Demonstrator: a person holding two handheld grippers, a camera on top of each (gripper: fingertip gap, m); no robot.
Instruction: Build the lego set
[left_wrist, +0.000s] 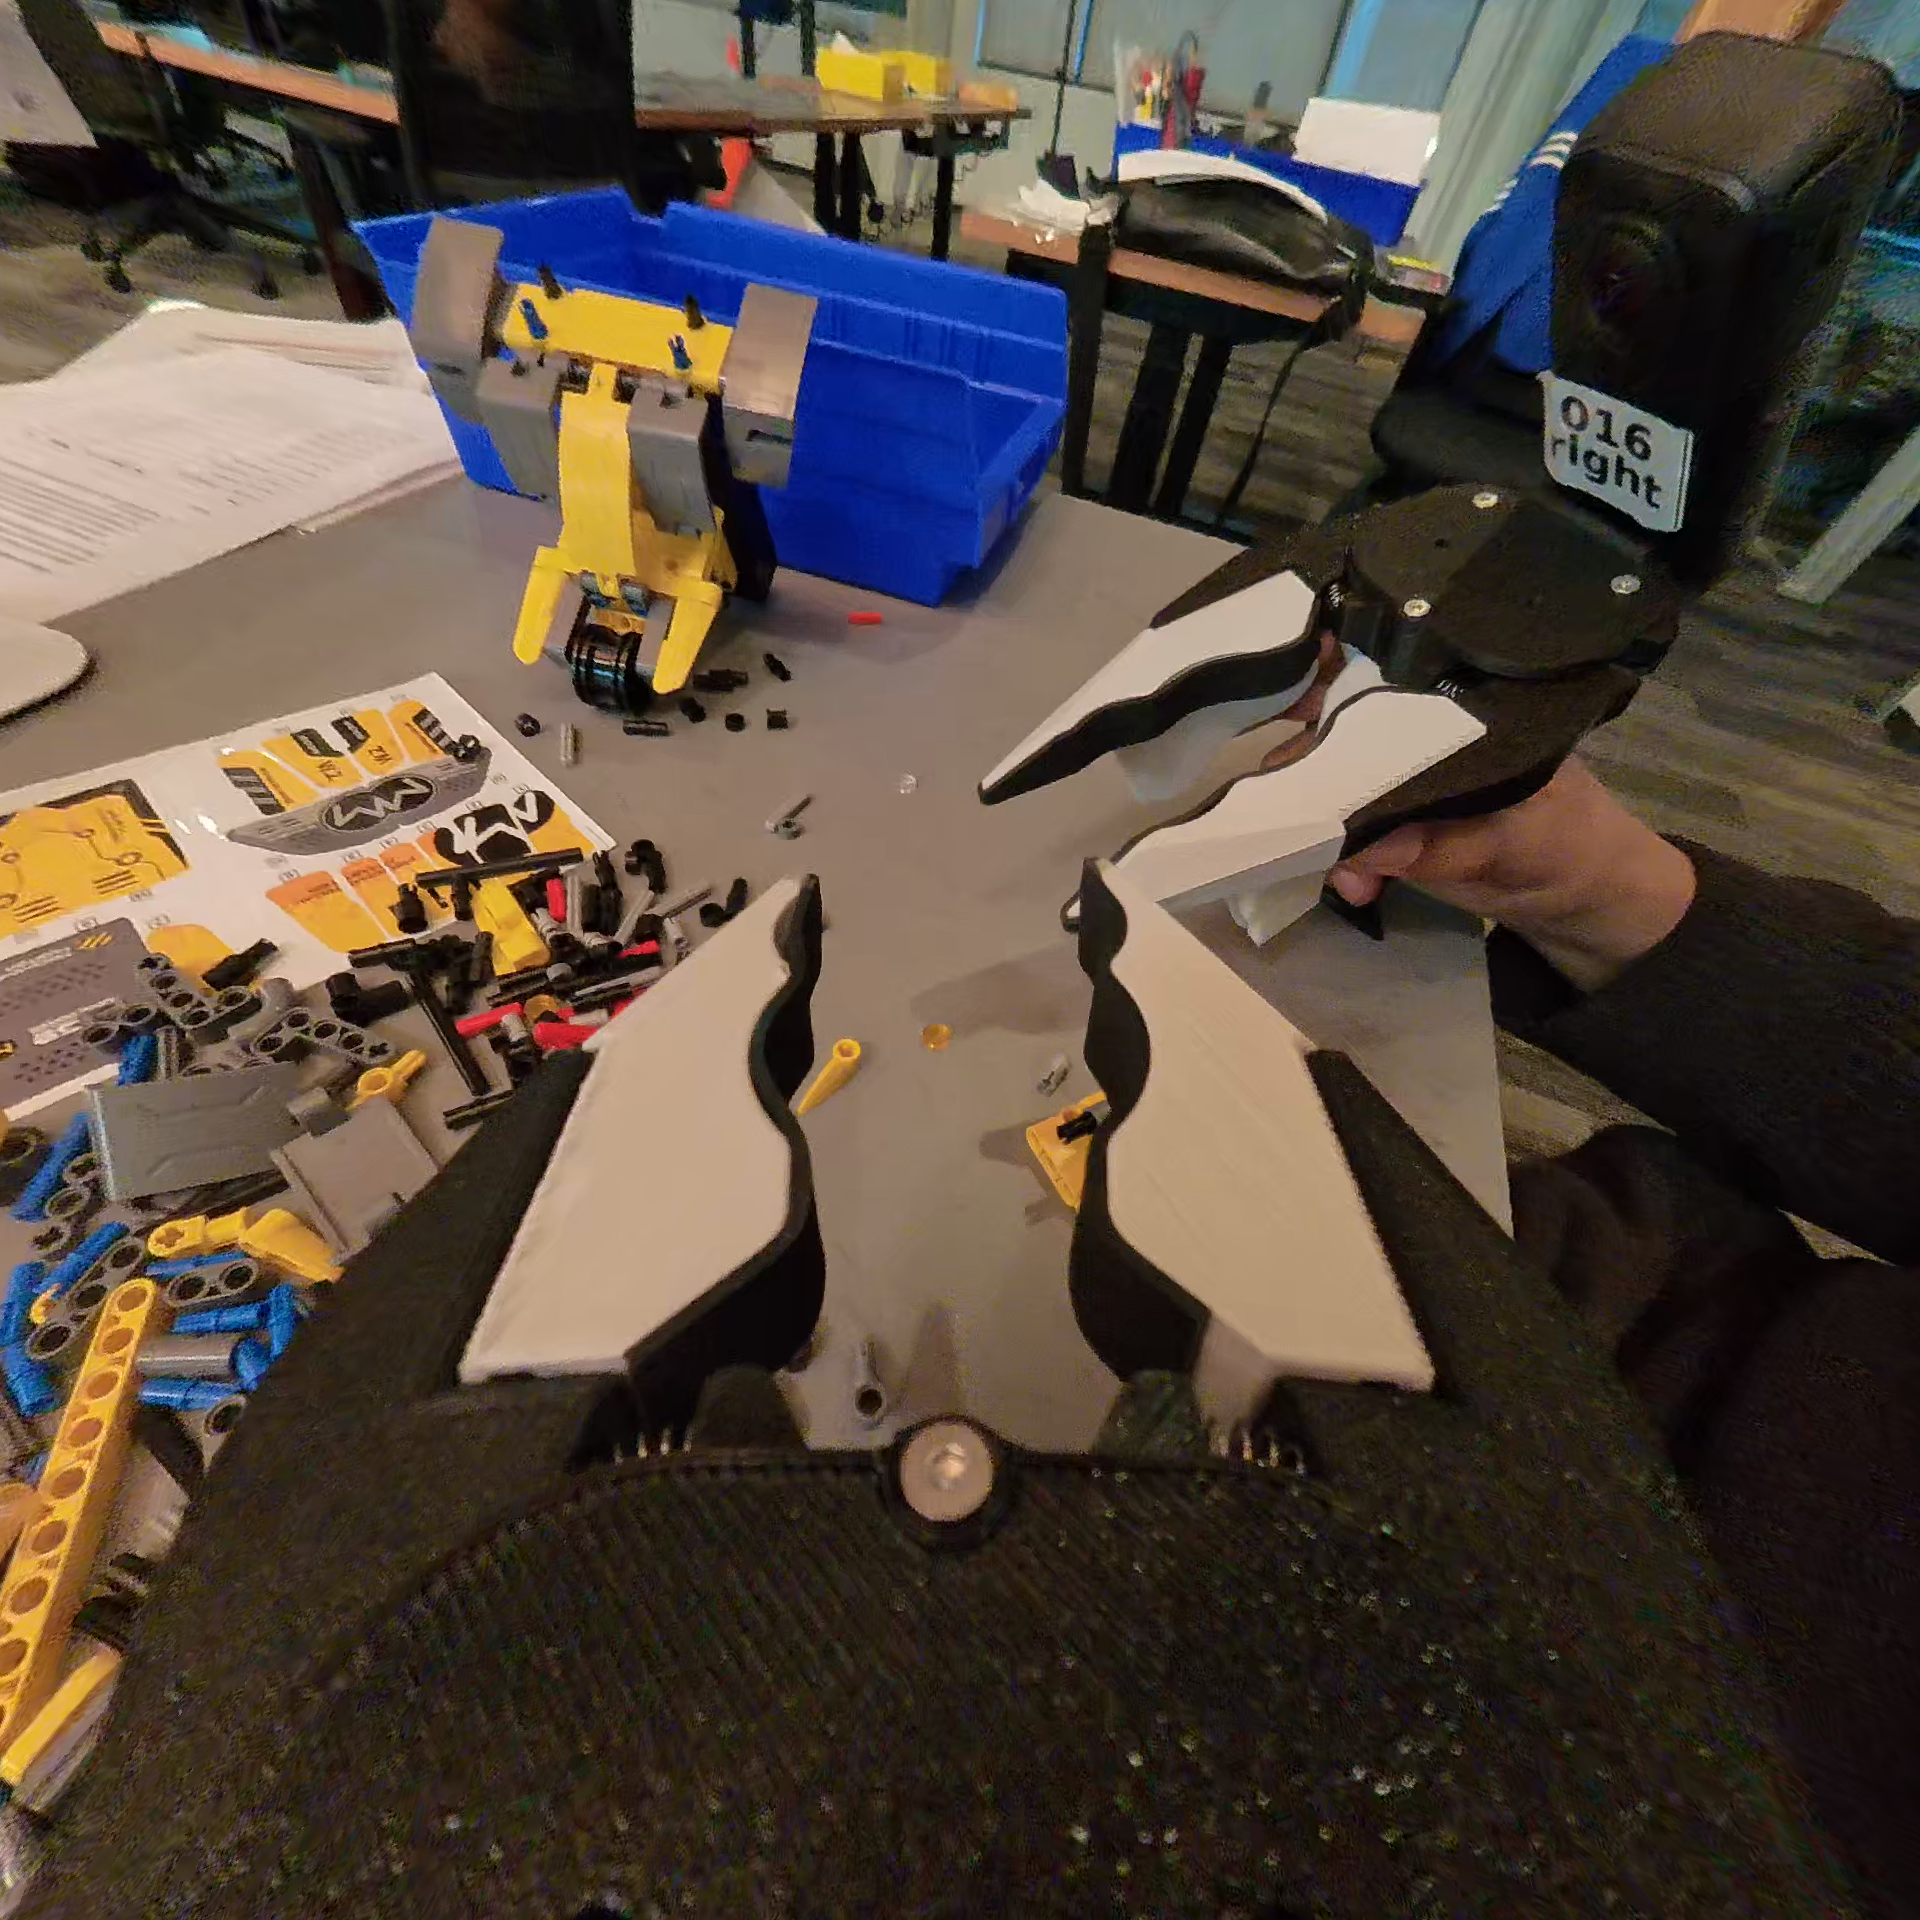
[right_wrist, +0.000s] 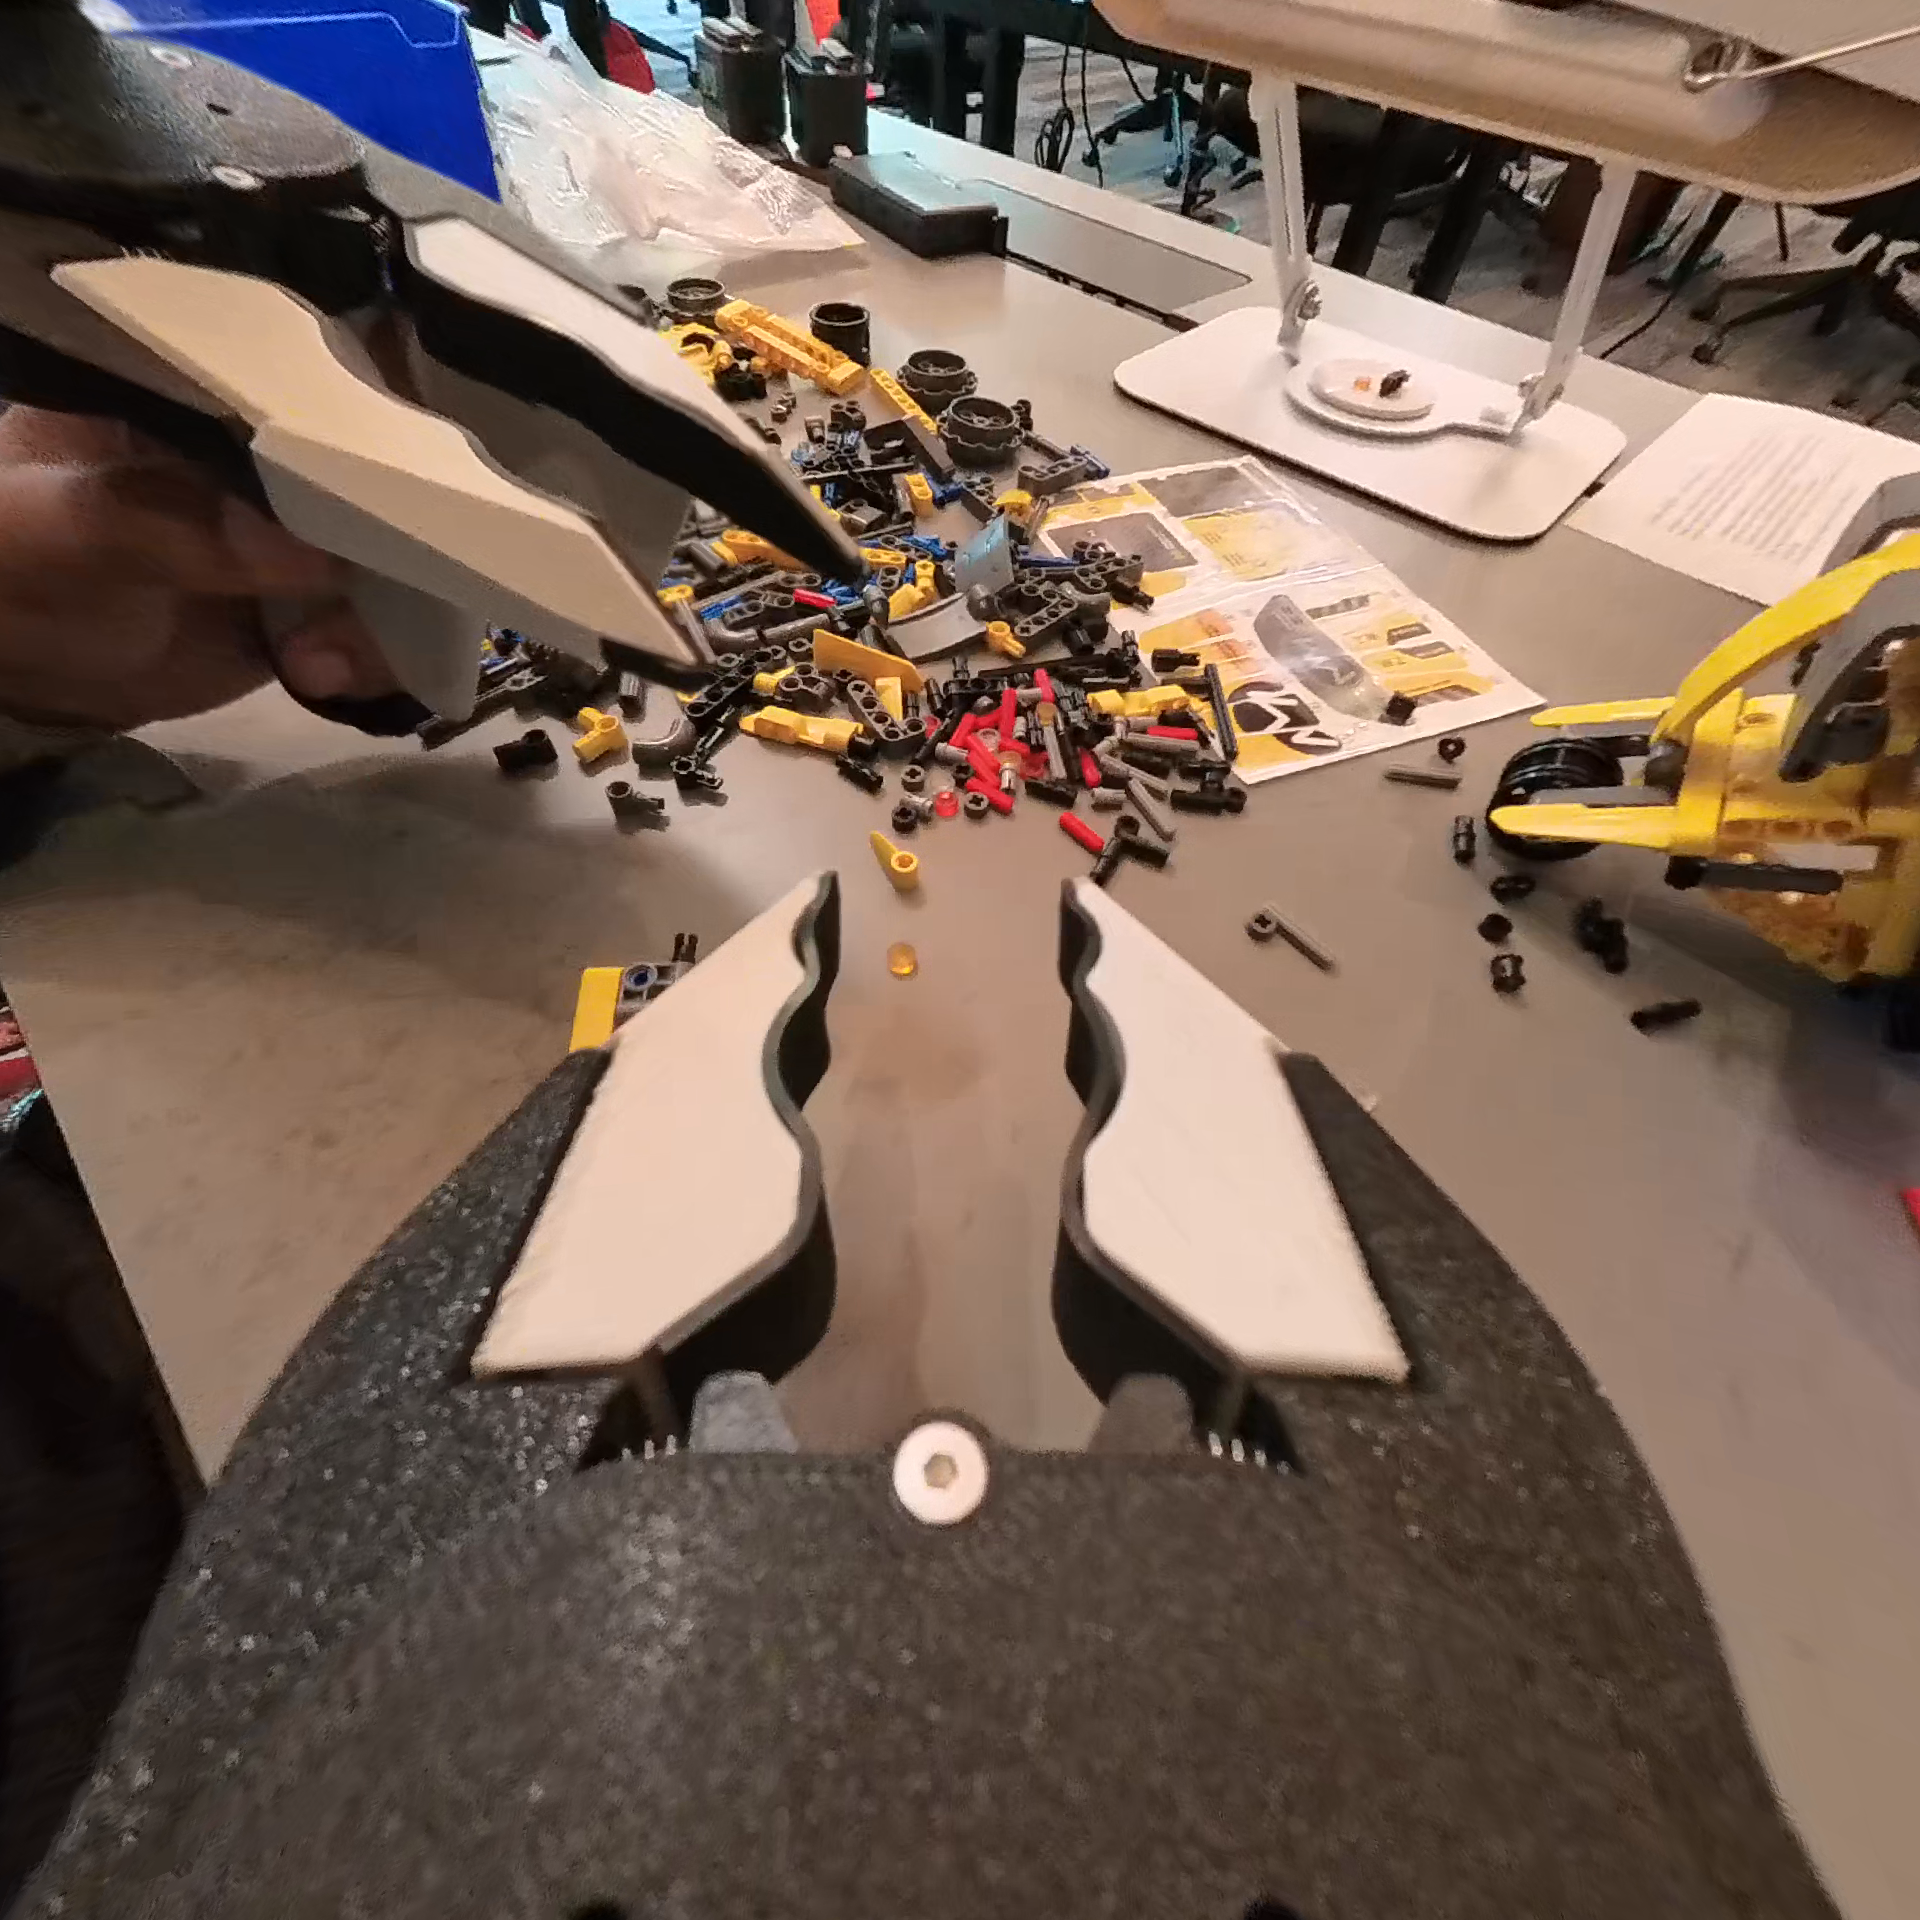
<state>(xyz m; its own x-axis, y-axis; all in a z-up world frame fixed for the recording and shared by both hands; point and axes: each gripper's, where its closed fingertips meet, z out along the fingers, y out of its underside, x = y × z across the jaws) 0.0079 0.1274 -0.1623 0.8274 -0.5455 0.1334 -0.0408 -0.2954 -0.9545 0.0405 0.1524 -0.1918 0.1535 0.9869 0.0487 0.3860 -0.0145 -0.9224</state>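
Observation:
My left gripper (left_wrist: 951, 904) is open and empty, held over the grey table (left_wrist: 935, 675). Seen between its fingers lie a yellow cone piece (left_wrist: 831, 1075), a small orange round stud (left_wrist: 935, 1036) and a yellow panel with a black pin (left_wrist: 1070, 1138). My right gripper (right_wrist: 948, 904) is open and empty, low over the table, with the orange stud (right_wrist: 902, 958) and the cone (right_wrist: 896, 857) just past its tips. Each gripper shows in the other's view: the right (left_wrist: 1055, 831) and the left (right_wrist: 769, 613), both open, tips close together.
A pile of loose black, yellow, red and blue building pieces (right_wrist: 935, 623) lies beside a sticker sheet (right_wrist: 1278, 623). A part-built yellow and grey model (left_wrist: 623, 499) leans on a blue bin (left_wrist: 914, 416). A white stand base (right_wrist: 1371, 426) and papers (right_wrist: 1756, 499) are behind. Across from one pair of fingers to the other is roughly 6 cm.

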